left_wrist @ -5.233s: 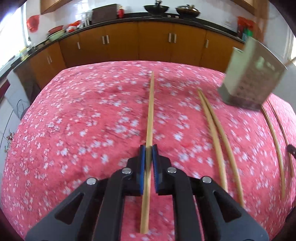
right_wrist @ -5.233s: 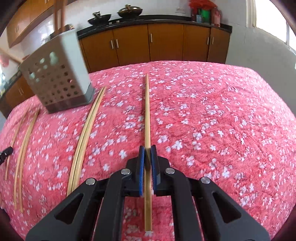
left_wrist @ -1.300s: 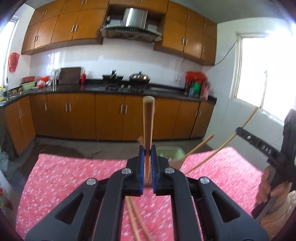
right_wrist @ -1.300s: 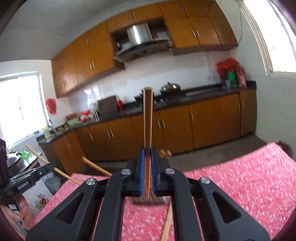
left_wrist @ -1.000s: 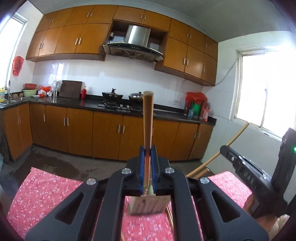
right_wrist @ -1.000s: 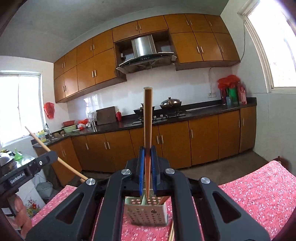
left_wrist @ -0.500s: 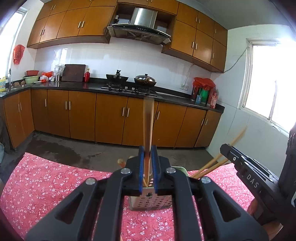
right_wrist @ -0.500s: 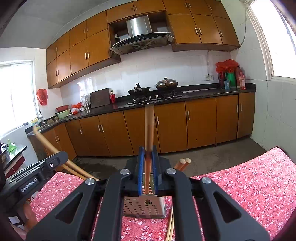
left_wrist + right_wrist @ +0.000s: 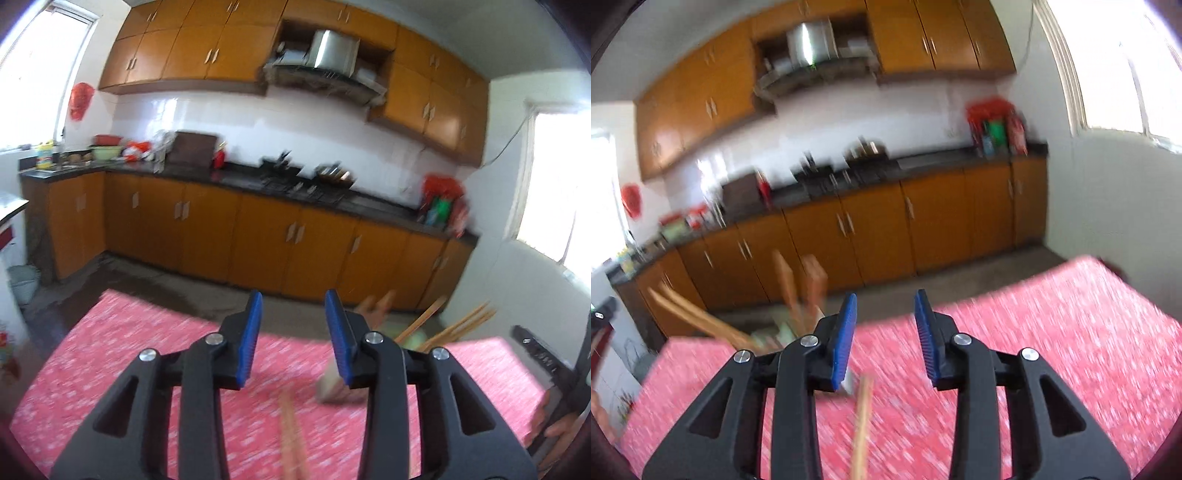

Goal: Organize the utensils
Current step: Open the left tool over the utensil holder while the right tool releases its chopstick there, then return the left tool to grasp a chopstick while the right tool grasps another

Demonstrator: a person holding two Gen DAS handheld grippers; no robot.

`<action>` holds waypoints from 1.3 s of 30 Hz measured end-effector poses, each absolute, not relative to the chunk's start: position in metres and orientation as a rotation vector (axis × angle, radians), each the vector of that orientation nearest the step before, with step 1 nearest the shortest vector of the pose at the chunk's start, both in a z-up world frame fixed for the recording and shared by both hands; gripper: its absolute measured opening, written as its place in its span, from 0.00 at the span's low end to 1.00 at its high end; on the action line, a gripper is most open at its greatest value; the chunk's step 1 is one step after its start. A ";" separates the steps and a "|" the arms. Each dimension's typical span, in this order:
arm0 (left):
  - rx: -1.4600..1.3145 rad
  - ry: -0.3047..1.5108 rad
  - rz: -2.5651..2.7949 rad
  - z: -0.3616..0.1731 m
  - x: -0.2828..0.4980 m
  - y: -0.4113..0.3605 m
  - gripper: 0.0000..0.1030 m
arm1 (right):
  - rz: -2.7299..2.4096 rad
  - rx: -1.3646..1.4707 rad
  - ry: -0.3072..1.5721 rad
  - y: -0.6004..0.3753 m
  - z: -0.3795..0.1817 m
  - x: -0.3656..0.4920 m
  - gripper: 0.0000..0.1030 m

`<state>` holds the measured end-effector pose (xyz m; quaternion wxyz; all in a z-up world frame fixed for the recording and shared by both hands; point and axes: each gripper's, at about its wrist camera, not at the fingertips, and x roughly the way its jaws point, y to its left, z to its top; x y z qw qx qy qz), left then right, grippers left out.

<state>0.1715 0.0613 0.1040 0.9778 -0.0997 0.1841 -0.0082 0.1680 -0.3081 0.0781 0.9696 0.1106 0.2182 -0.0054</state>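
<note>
While both our left gripper [image 9: 293, 332] and right gripper [image 9: 885, 334] are opening with nothing between the jaws, chopsticks [image 9: 809, 291] lean blurred in the holder [image 9: 332, 387] just beyond them, apparently freshly dropped, and loose chopsticks [image 9: 291, 432] lie below on the red cloth [image 9: 110, 362].

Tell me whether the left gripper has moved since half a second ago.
Yes. The left gripper has swung left of the utensil holder, which was centred between its jaws; they are opening, empty.
</note>
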 end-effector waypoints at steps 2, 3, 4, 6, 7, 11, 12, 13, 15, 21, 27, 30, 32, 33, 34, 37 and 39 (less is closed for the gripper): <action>-0.167 0.454 0.014 0.076 0.172 0.072 0.35 | -0.005 0.224 0.541 -0.312 0.050 0.174 0.33; -0.155 0.497 0.025 0.062 0.173 0.075 0.35 | 0.009 0.228 0.596 -0.312 0.034 0.177 0.30; -0.141 0.557 0.034 0.044 0.175 0.077 0.35 | 0.042 0.236 0.667 -0.310 0.013 0.179 0.23; -0.139 0.658 0.027 0.011 0.178 0.079 0.35 | 0.095 0.242 0.755 -0.301 -0.016 0.179 0.17; -0.145 0.696 0.018 -0.001 0.178 0.078 0.35 | 0.128 0.241 0.800 -0.293 -0.032 0.178 0.15; -0.159 0.793 -0.032 -0.040 0.173 0.064 0.33 | 0.196 0.210 0.879 -0.264 -0.064 0.170 0.14; -0.157 0.806 -0.041 -0.046 0.172 0.061 0.33 | 0.204 0.194 0.892 -0.257 -0.070 0.169 0.14; -0.149 0.823 -0.053 -0.053 0.170 0.056 0.32 | 0.207 0.182 0.902 -0.252 -0.072 0.170 0.15; -0.130 0.852 -0.067 -0.062 0.169 0.046 0.31 | 0.202 0.161 0.919 -0.247 -0.076 0.175 0.11; -0.101 0.893 -0.096 -0.075 0.166 0.026 0.29 | 0.195 0.146 0.909 -0.246 -0.080 0.173 0.11; -0.089 0.914 -0.113 -0.081 0.166 0.014 0.28 | 0.222 0.185 0.909 -0.250 -0.084 0.169 0.11; -0.080 0.924 -0.113 -0.084 0.166 0.011 0.28 | 0.224 0.141 0.902 -0.243 -0.084 0.169 0.11; -0.081 0.930 -0.111 -0.086 0.168 0.011 0.27 | 0.193 0.105 0.912 -0.242 -0.086 0.173 0.12; -0.083 0.933 -0.111 -0.087 0.168 0.011 0.26 | 0.169 0.094 0.930 -0.242 -0.089 0.176 0.09; -0.083 0.936 -0.113 -0.087 0.168 0.011 0.26 | 0.152 0.091 0.922 -0.244 -0.088 0.175 0.09; -0.078 0.945 -0.123 -0.090 0.167 0.009 0.25 | 0.144 0.073 0.915 -0.245 -0.085 0.171 0.08; -0.073 0.952 -0.128 -0.092 0.166 0.008 0.22 | 0.102 0.057 0.905 -0.247 -0.084 0.170 0.08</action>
